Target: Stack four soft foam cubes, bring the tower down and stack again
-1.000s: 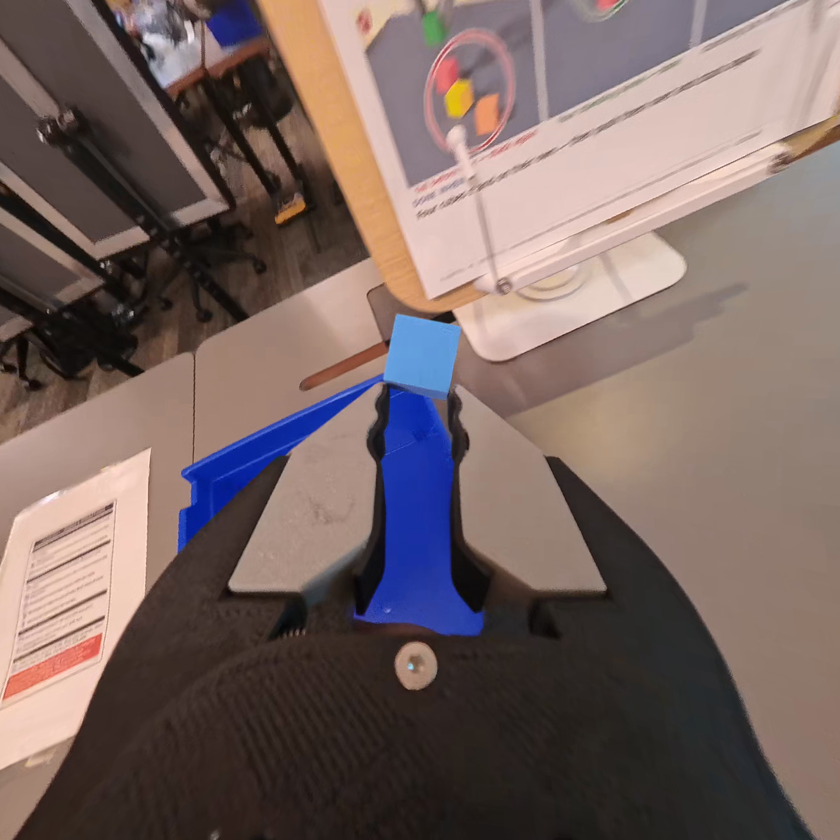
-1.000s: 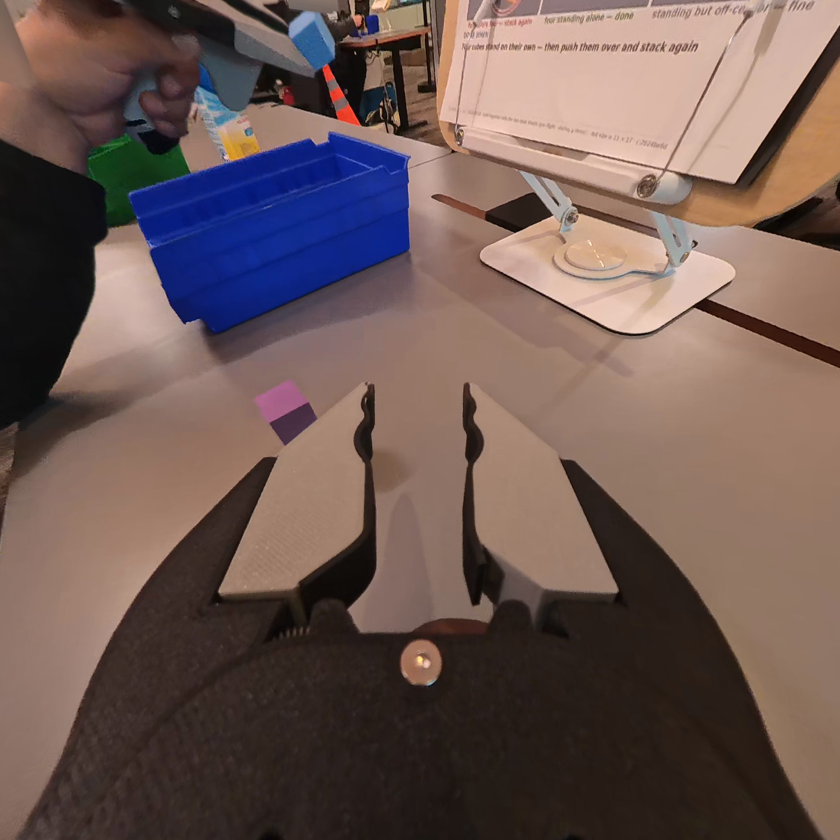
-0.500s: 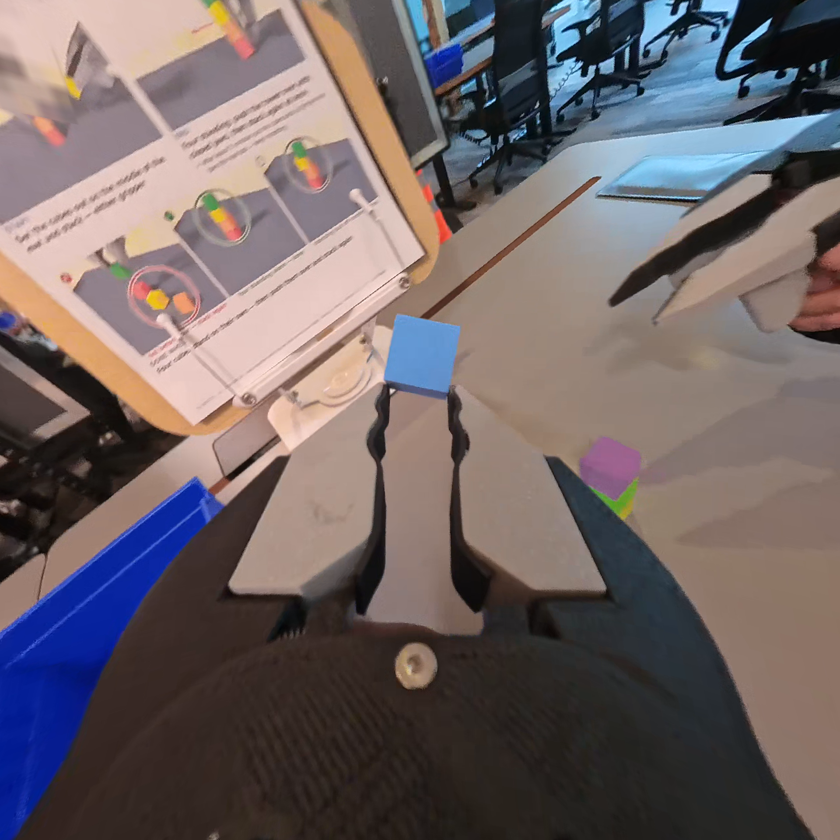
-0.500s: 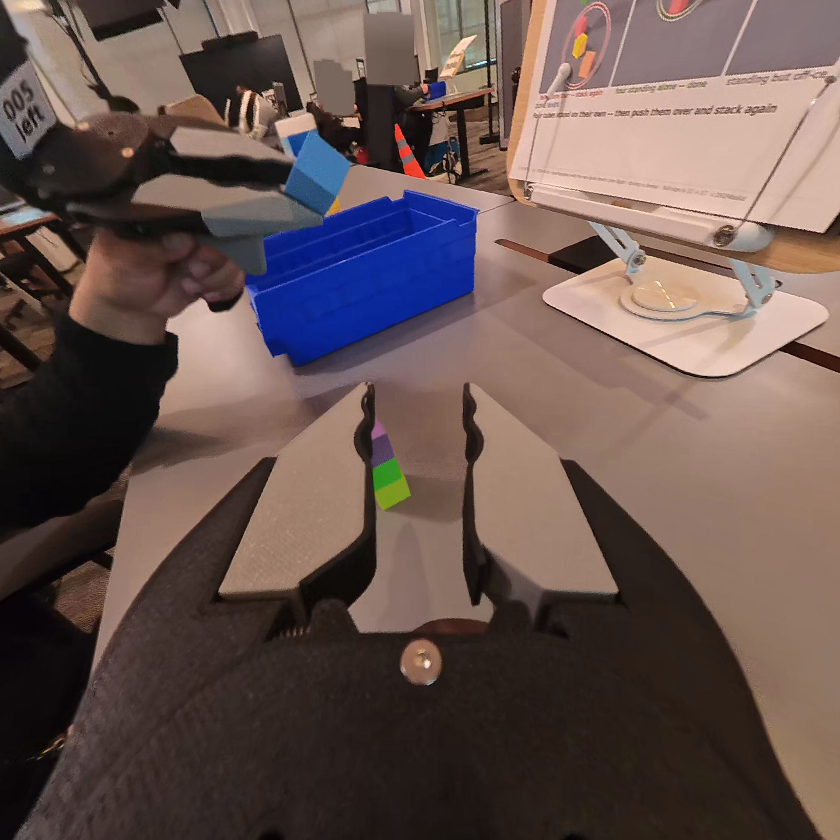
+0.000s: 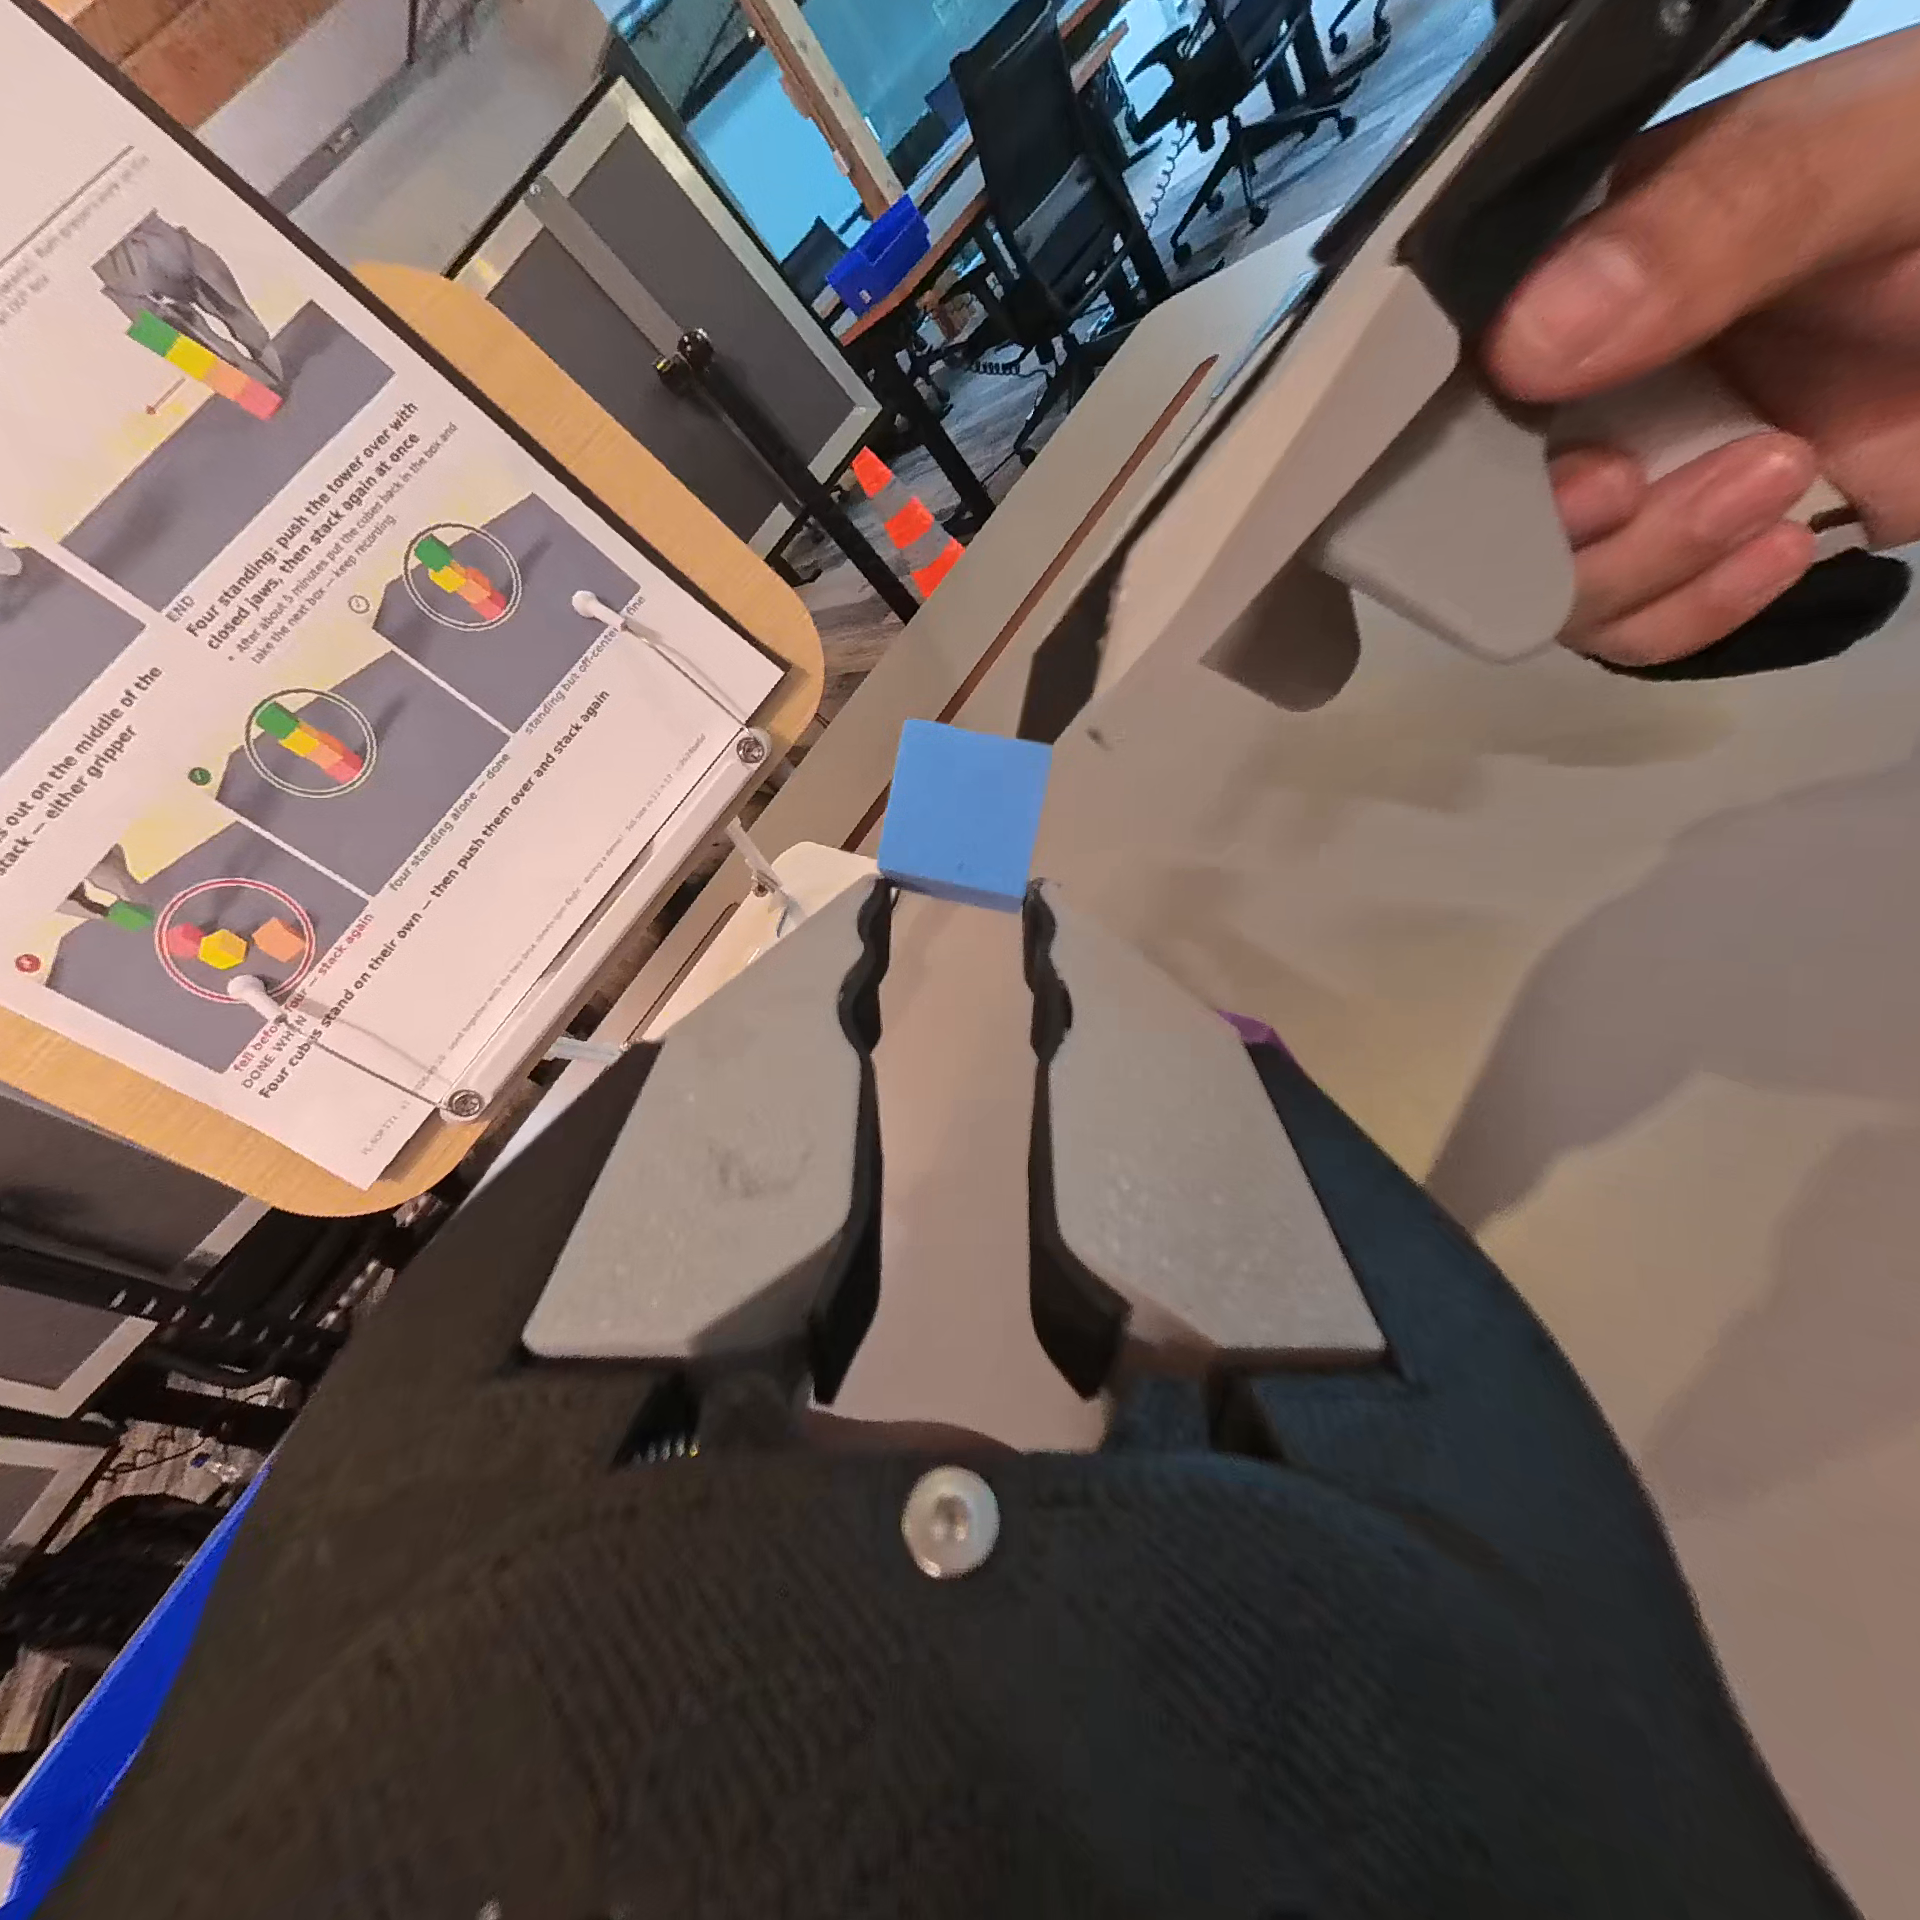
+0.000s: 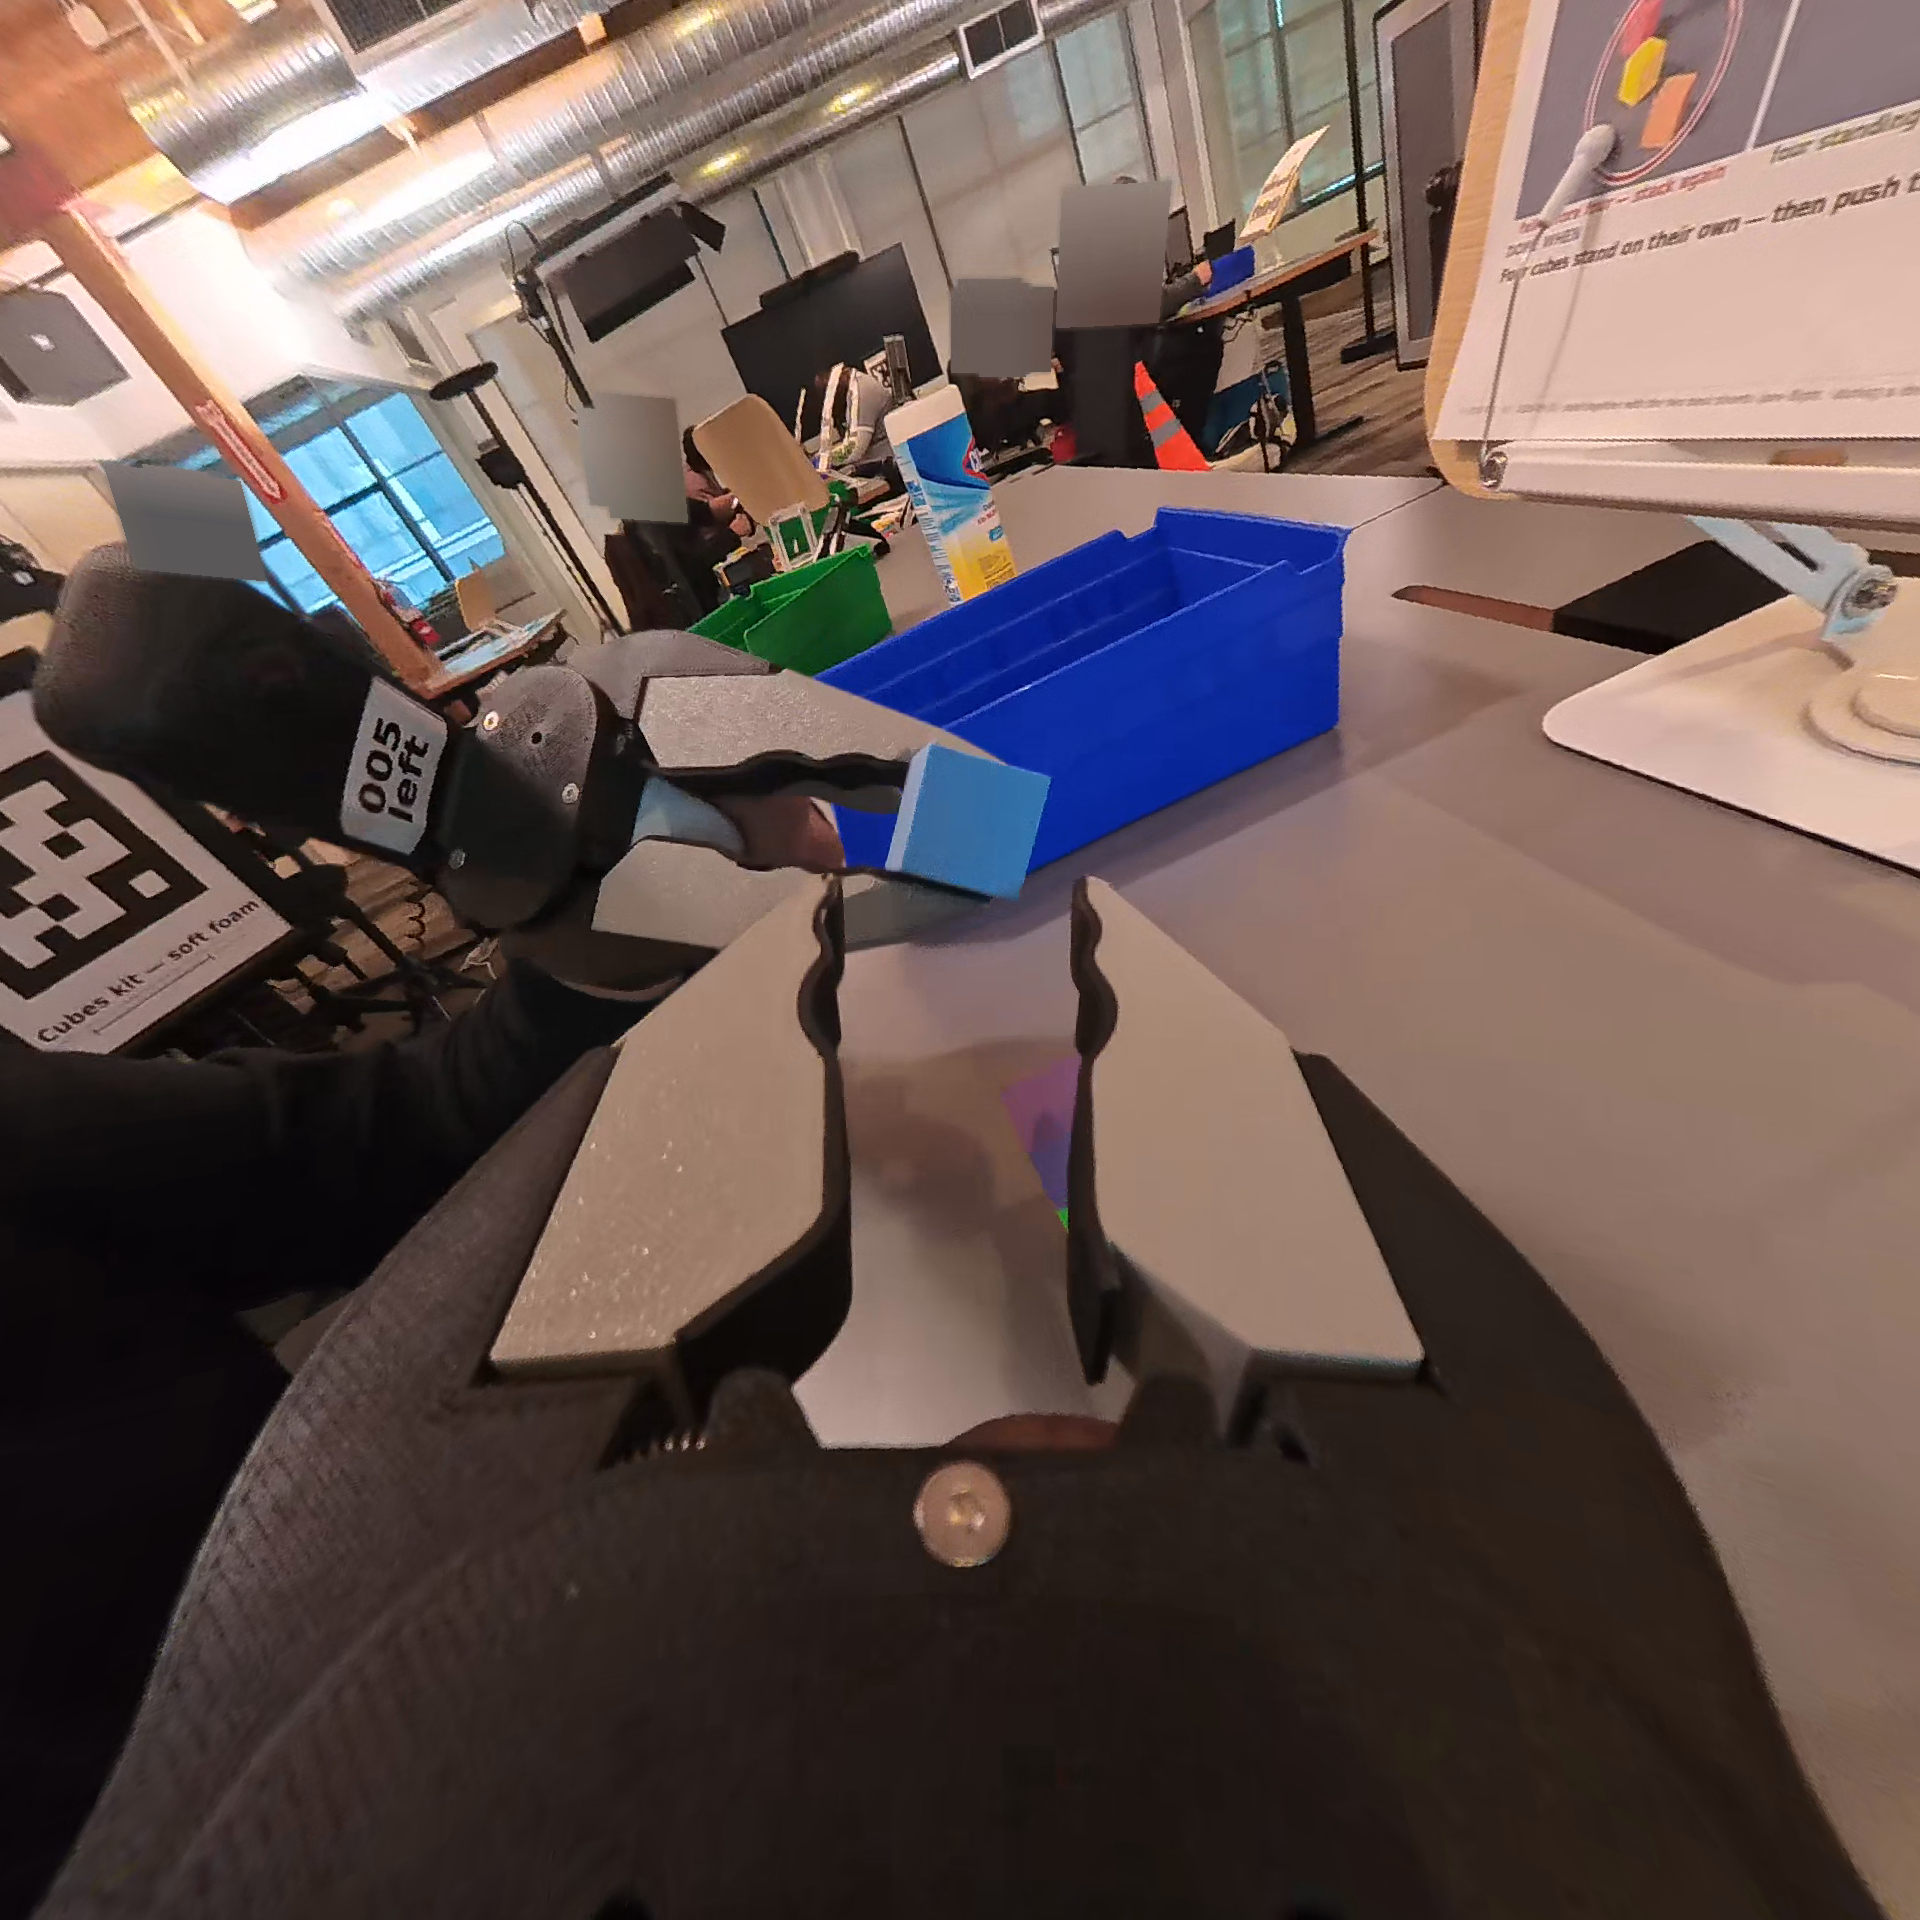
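My left claw pinches a light-blue soft foam cube; my right claw gapes empty above the purple-on-green foam pair mid-desk. Two more cubes to stack, by my reckoning.

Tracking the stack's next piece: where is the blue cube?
The blue cube sits pinched at the left tool's tips, in the air near the blue bin.
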